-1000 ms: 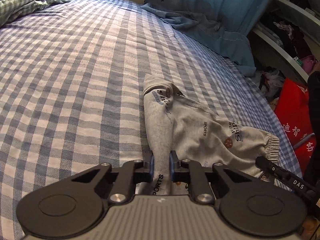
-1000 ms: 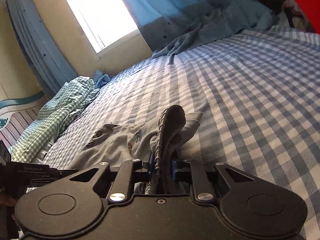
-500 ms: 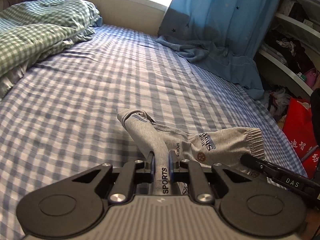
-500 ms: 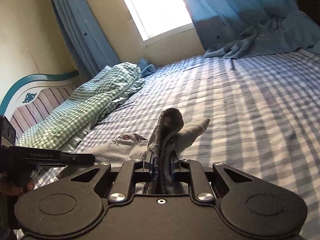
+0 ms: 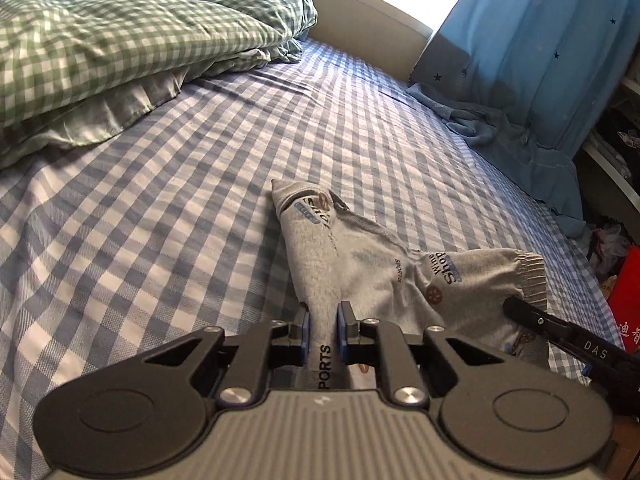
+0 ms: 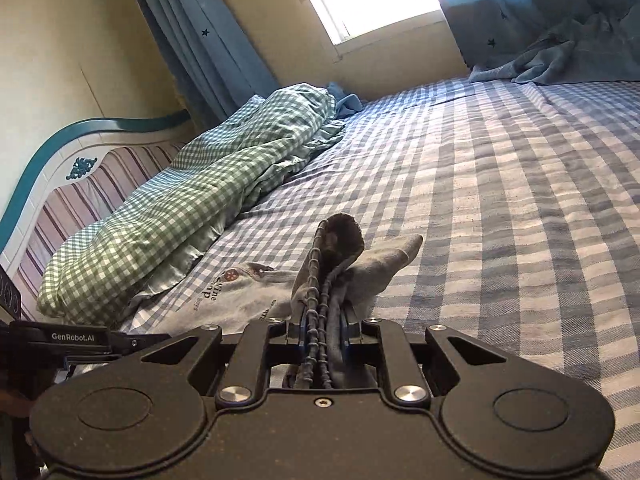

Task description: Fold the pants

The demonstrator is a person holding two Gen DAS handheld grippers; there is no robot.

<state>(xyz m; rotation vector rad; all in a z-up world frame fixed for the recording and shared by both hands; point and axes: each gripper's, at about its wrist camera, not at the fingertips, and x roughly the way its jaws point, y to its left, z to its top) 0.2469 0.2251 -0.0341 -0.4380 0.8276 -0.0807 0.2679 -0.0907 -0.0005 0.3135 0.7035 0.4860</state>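
Observation:
Small grey printed pants (image 5: 360, 264) lie on the blue checked bed sheet (image 5: 160, 240). My left gripper (image 5: 323, 322) is shut on a grey fold marked SPORTS, near the sheet. My right gripper (image 6: 323, 320) is shut on the ribbed waistband end of the pants (image 6: 340, 252), which bunches up above the jaws. The right gripper's tip shows in the left wrist view (image 5: 560, 332) beside the waistband. The left gripper's tip shows in the right wrist view (image 6: 80, 340) at the far left.
A green checked duvet (image 5: 100, 48) is piled at the head of the bed by a striped headboard (image 6: 80, 184). A blue curtain (image 5: 540, 48) hangs onto the bed's far side. Shelves and a red bag (image 5: 628, 300) stand past the right edge.
Both grippers have swung with the pants toward the head of the bed; the duvet and headboard now fill more of both views. Both stay shut on the cloth.

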